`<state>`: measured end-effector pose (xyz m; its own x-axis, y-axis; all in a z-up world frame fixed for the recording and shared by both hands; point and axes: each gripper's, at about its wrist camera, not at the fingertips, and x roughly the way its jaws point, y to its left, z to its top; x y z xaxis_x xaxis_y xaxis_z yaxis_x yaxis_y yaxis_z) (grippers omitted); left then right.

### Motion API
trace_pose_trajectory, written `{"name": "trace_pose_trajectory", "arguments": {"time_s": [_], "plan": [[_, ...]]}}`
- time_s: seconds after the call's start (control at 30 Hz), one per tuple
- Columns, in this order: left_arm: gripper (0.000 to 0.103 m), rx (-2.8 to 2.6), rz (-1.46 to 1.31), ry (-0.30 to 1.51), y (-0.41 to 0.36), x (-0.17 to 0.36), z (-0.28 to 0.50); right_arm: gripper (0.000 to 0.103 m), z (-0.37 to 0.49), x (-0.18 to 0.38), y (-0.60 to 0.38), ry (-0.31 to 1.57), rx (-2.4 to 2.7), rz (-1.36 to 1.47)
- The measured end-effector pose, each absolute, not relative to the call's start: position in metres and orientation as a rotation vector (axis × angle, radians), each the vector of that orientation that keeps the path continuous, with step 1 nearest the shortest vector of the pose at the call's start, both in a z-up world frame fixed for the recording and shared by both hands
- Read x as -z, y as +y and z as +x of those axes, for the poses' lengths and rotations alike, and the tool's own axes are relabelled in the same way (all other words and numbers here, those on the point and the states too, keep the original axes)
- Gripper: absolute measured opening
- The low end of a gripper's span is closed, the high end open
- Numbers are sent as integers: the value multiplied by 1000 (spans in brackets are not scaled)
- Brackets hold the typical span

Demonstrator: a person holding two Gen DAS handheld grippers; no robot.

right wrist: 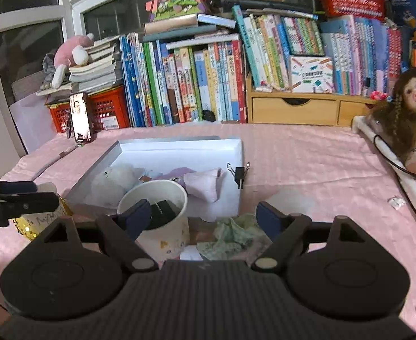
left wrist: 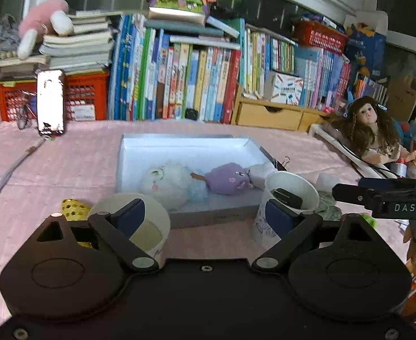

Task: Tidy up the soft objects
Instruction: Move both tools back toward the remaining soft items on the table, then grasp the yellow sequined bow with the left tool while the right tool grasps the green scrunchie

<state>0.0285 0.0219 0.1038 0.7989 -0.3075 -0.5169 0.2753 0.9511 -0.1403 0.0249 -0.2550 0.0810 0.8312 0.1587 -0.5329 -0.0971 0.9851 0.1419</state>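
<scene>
A white shallow box (left wrist: pixel 185 146) (right wrist: pixel 179 148) lies on the pink tablecloth. In it lie a white fluffy plush (left wrist: pixel 169 184) (right wrist: pixel 114 180), a purple plush (left wrist: pixel 227 178) (right wrist: pixel 176 174) and a pale pink folded sock (right wrist: pixel 203 184). A crumpled green cloth (right wrist: pixel 233 236) lies on the cloth between the fingers of my right gripper (right wrist: pixel 203 218), which is open and empty just above it. My left gripper (left wrist: pixel 205 215) is open and empty in front of the box. The right gripper's finger also shows at the right of the left wrist view (left wrist: pixel 383 197).
Two paper cups stand near the box front: one (left wrist: pixel 290 198) (right wrist: pixel 159 215) holds black binder clips, the other (left wrist: pixel 140 223) is at the left. A yellow sequinned object (left wrist: pixel 73 208), a binder clip (right wrist: pixel 239 174), a phone on a stand (left wrist: pixel 50 102), a doll (left wrist: pixel 373 130) and books surround the table.
</scene>
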Motion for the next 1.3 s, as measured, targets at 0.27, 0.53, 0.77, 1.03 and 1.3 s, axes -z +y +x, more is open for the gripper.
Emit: {"name": "trace_pose_trajectory", "arguments": {"time_s": [0.27,0.53,0.77,1.03,1.3], "plan": [[95,245,1,472,31,-89,-3,95,0,-69,-253,488,-109,83],[97,162,-15,463,55,-70,-16,102,-17,-56,-247,428,-83,16],[100,51,-60,405,81,-55,-28,103,-26,-41,-251,404,-30,4],[101,-79,-97,401,106,-35,-24,103,-31,-28,-261,408,29,18],[101,-171,4,363,112,-17,-14,103,-36,-19,-269,409,87,-1]]}}
